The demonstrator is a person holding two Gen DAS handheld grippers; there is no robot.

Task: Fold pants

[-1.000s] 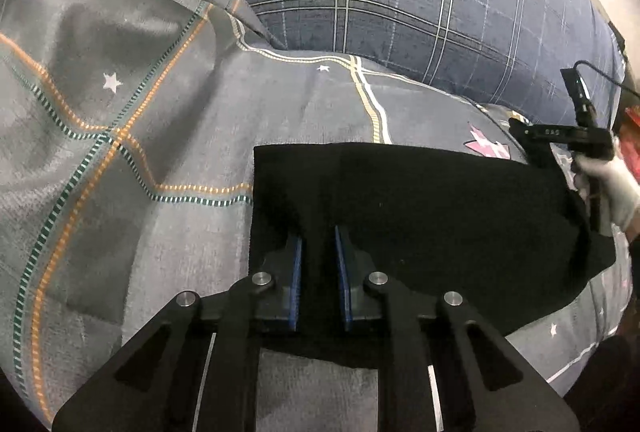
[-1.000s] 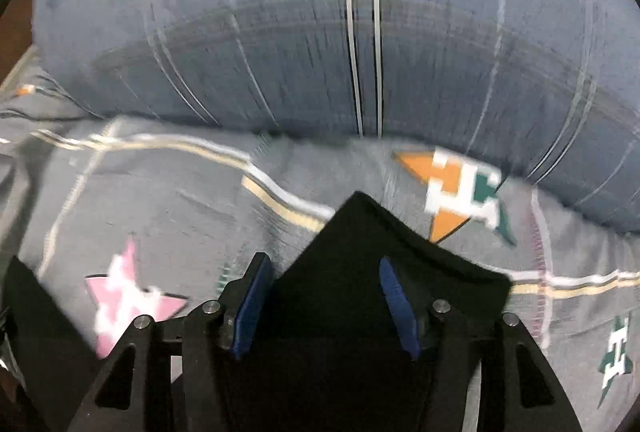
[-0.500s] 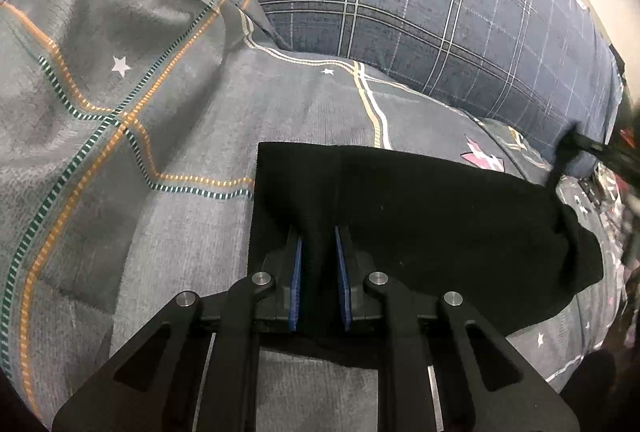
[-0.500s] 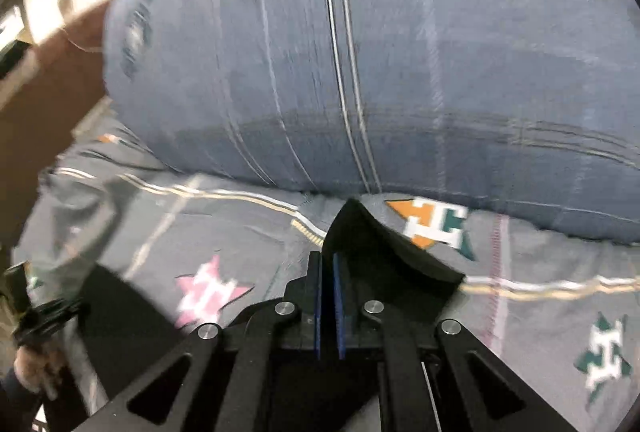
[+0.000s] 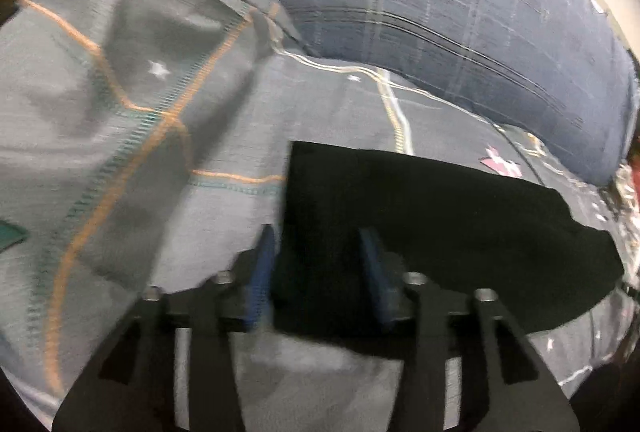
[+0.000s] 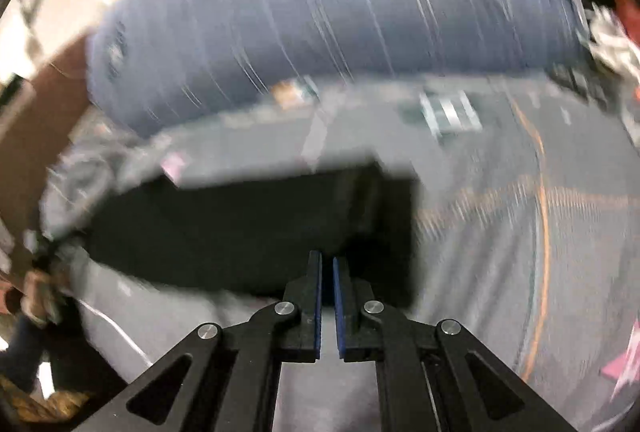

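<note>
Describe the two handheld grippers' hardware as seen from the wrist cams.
Both look identical. The left gripper and the right gripper each have matte black linkage arms with triangular cut-outs, silver round pivot pins, and two fingers faced with blue pads. No cables or markings show on either. The pictures are motion-blurred, so finer detail cannot be told.

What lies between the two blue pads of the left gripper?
In the left wrist view, the near edge of the black pants lies between the just-opened left gripper pads.

Grey sheet (image 5: 168,160) w/ orange & teal lines, white stars. Blue plaid pillow (image 5: 460,24) lies at its far edge.
</note>
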